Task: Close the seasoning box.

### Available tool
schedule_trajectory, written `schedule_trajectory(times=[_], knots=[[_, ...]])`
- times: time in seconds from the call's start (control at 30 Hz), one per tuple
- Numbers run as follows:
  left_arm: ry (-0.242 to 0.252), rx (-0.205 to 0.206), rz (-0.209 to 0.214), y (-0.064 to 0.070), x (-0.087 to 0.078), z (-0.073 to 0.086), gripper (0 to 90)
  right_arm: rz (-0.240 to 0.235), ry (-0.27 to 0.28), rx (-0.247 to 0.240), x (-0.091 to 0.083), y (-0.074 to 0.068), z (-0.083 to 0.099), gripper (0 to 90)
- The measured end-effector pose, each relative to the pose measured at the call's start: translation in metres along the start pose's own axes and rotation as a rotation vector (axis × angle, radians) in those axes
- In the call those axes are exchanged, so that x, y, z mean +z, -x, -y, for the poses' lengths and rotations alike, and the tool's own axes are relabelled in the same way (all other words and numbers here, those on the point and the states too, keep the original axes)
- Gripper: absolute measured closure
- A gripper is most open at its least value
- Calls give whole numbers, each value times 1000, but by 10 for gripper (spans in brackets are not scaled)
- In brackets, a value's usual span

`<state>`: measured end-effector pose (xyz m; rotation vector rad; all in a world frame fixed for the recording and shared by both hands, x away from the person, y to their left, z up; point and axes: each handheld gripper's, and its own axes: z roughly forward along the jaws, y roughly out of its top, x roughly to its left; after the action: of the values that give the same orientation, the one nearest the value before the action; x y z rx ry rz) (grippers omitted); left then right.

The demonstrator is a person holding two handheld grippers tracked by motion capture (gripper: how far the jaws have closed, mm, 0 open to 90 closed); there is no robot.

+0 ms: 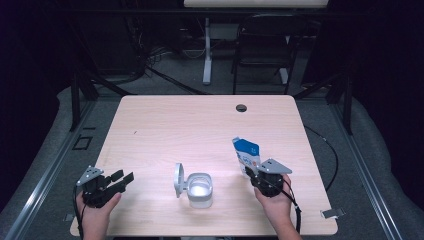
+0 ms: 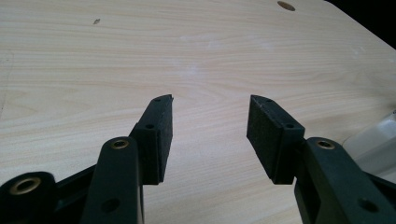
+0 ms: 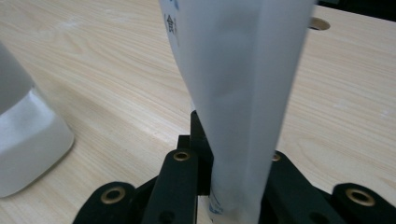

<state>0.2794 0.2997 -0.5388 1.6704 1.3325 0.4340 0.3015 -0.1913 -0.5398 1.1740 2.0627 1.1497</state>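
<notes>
R gripper (image 1: 261, 176), near edge of counter (image 1: 200, 120) on the right: fingers clamped on the lower end of a blue-white pouch (image 1: 247, 154), which stands up and leans a bit left/away in the high view. R gripper view confirms: pouch (image 3: 238, 93) pinched tight betw. the two fingers, rising straight up from them; can't tell if the top is torn open.

L gripper (image 1: 119, 181), near edge on the left: fingers (image 2: 156, 135) spread wide, nothing betw. them, bare wood under; it hovers or rests low, can't tell which.

Betw. the two, slightly closer to R: white tub (image 1: 200, 189) w/ its hinged lid (image 1: 178, 179) flipped up on the left side. Inside looks pale, contents unclear. Tub edge also in R gripper view at left (image 3: 28, 149), near the pouch but apart.

Farther back: cable hole (image 1: 241, 107) in counter; beyond the counter, chair (image 1: 262, 45) on the floor.

Progress, my read: lid open = done, pouch picked up = done. Left: bring pouch over tub, tip/empty it, prob. close lid; L gripper likely to steady tub. Roughly early-to-mid.
</notes>
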Motion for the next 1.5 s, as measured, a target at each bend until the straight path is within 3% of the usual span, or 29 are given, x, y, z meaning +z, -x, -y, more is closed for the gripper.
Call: schedule_trajectory(times=[0.43, 0.93, 1.13, 1.5], knots=[[-7, 0, 2, -1, 1, 1, 511, 46, -33, 45, 6, 12, 11, 834], [-6, -1, 2, -1, 1, 1, 511, 42, -50, 48, 13, 10, 14, 834], [-7, 0, 1, -2, 1, 1, 511, 39, -43, 77, 13, 13, 21, 832], [-8, 1, -1, -1, 2, 1, 511, 41, -53, 54, 9, 16, 24, 768]])
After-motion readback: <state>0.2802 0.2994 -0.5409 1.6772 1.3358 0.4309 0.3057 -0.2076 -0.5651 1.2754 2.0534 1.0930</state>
